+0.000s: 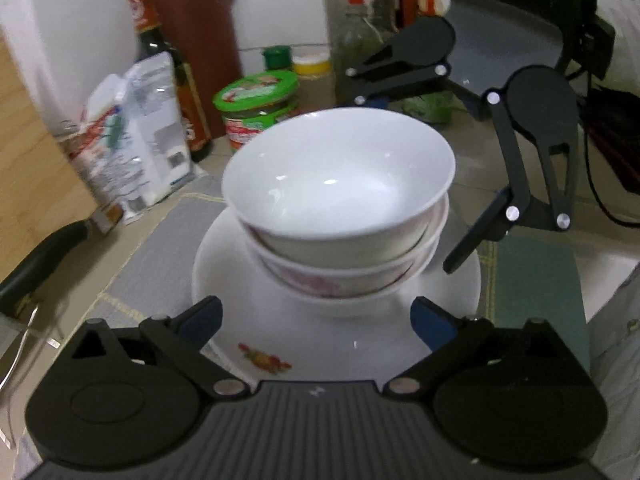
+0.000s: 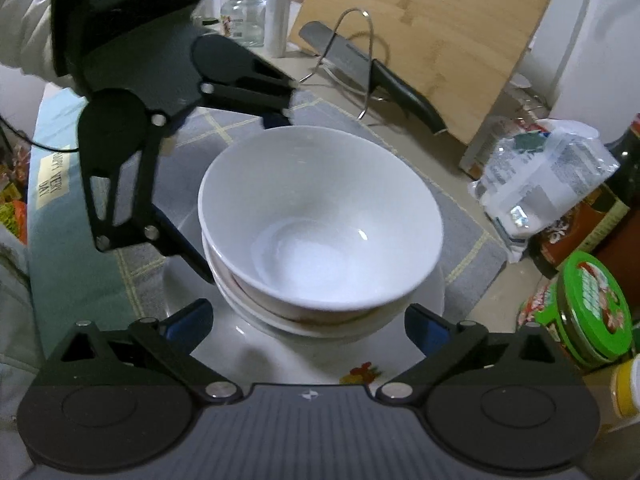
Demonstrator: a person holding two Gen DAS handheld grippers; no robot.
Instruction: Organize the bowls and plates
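Observation:
A plain white bowl (image 1: 336, 176) (image 2: 320, 216) sits on top of a stack of bowls. The bowl under it (image 1: 340, 280) has a pink pattern. The stack stands on a white plate (image 1: 320, 344) (image 2: 304, 356) with a fruit motif. My left gripper (image 1: 318, 318) (image 2: 242, 196) is open, its blue pads on either side of the stack's near base, touching nothing. From the opposite side my right gripper (image 2: 308, 320) (image 1: 412, 182) is open too, its fingers spread wide around the bowls without pressing on them.
A grey mat (image 1: 160, 248) lies under the plate. Around it stand a green-lidded jar (image 1: 256, 96) (image 2: 588, 304), a plastic bag (image 1: 136, 128), a sauce bottle (image 1: 148, 20), a knife (image 2: 384, 76) on a wire rack and a leaning wooden board (image 2: 432, 40).

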